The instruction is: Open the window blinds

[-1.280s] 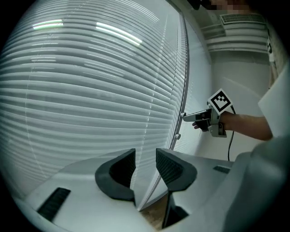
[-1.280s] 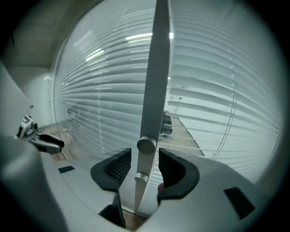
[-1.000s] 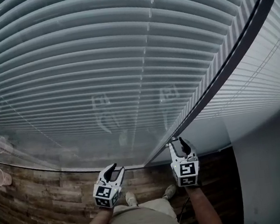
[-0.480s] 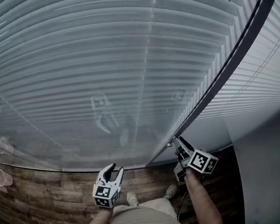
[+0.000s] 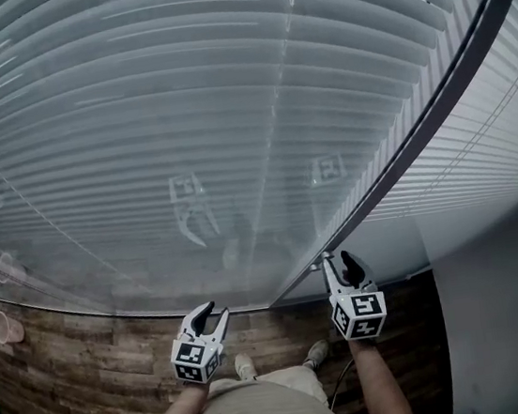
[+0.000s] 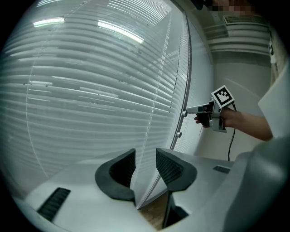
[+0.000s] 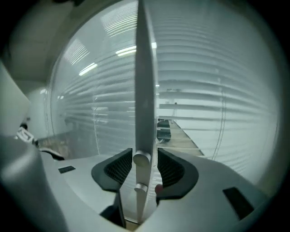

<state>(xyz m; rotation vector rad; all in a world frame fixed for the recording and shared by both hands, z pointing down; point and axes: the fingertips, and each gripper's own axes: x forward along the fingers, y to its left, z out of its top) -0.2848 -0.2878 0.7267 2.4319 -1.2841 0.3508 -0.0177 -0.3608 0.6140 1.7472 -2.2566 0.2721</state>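
White horizontal blinds (image 5: 227,111) cover the window in front of me. Their thin tilt wand (image 6: 186,81) hangs at the blinds' right edge, beside the dark window post (image 5: 435,102). My right gripper (image 5: 337,262) points at the wand's lower end. In the right gripper view the wand (image 7: 145,90) stands upright between the jaws of the right gripper (image 7: 144,163). Those jaws have just been opening and stand slightly off the wand. My left gripper (image 5: 208,312) hangs open near the blinds' bottom edge. A slat cord runs past the left gripper (image 6: 146,158) without being gripped.
A second blind (image 5: 507,150) covers the window right of the post, and a white wall (image 5: 509,310) stands at the far right. Below lies wood-look floor (image 5: 72,368) with a pink cup (image 5: 5,327) at the left. The person's legs (image 5: 257,410) are under the grippers.
The right gripper rolled to the right on the wand, then came back upright. The slats look flatter and more see-through than a second ago. The left gripper has stayed still.
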